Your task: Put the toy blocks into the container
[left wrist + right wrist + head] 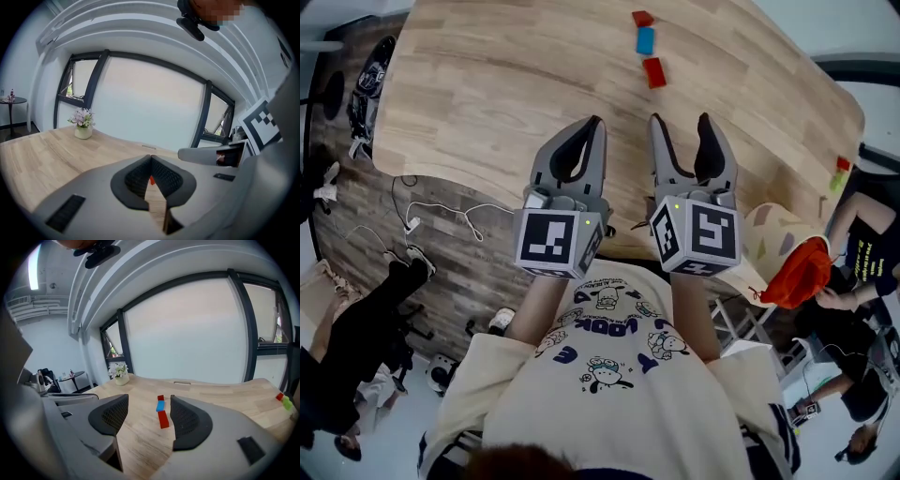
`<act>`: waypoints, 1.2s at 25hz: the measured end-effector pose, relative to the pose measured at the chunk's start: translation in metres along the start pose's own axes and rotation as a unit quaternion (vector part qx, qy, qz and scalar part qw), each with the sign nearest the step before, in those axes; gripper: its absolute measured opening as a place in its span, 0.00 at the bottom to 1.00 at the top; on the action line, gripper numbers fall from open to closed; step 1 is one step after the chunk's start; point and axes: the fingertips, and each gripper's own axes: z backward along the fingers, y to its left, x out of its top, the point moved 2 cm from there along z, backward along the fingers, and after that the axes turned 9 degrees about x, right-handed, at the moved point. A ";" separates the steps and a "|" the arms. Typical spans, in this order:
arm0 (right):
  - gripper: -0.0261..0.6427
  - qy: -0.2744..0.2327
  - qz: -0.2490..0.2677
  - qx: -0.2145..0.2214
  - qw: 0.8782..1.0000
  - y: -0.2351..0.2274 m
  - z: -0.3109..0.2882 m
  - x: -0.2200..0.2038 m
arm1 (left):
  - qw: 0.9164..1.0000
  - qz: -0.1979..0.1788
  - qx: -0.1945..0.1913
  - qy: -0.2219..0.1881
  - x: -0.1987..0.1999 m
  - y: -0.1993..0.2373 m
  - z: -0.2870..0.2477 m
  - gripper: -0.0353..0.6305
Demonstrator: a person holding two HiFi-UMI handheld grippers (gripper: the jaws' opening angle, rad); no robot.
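With our left tool pinched together empty and right tool spread wide, we risk shoving the blue block while grabbing the neighbouring red block.

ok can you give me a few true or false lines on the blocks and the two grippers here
1. The right gripper has its jaws apart with nothing between them. True.
2. The left gripper is clamped on a red block. False: its jaws meet at the tips and hold nothing; the blocks lie further off on the table.
3. A blue block lies in a row between two red blocks. True.
4. The green block lies in that same row. False: it sits beside another red block near the table's right edge in the head view.
5. A vase of flowers stands on the table. True.
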 end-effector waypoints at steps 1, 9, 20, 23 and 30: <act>0.45 0.004 -0.001 -0.001 1.000 -0.001 -0.005 -0.002 | 1.000 0.001 0.001 0.001 0.000 0.003 -0.003 0.10; 0.44 0.037 -0.003 -0.016 0.999 -0.014 -0.039 -0.020 | 1.000 0.009 -0.004 0.021 -0.007 0.019 -0.031 0.10; 0.43 0.093 -0.005 -0.027 0.995 -0.026 -0.077 -0.052 | 0.998 0.029 -0.011 0.061 -0.027 0.037 -0.064 0.10; 0.43 0.106 0.001 -0.029 0.994 -0.030 -0.084 -0.059 | 0.997 0.032 -0.012 0.069 -0.032 0.042 -0.071 0.10; 0.43 0.131 -0.006 -0.034 0.991 -0.042 -0.097 -0.079 | 0.996 0.040 -0.007 0.085 -0.043 0.052 -0.085 0.10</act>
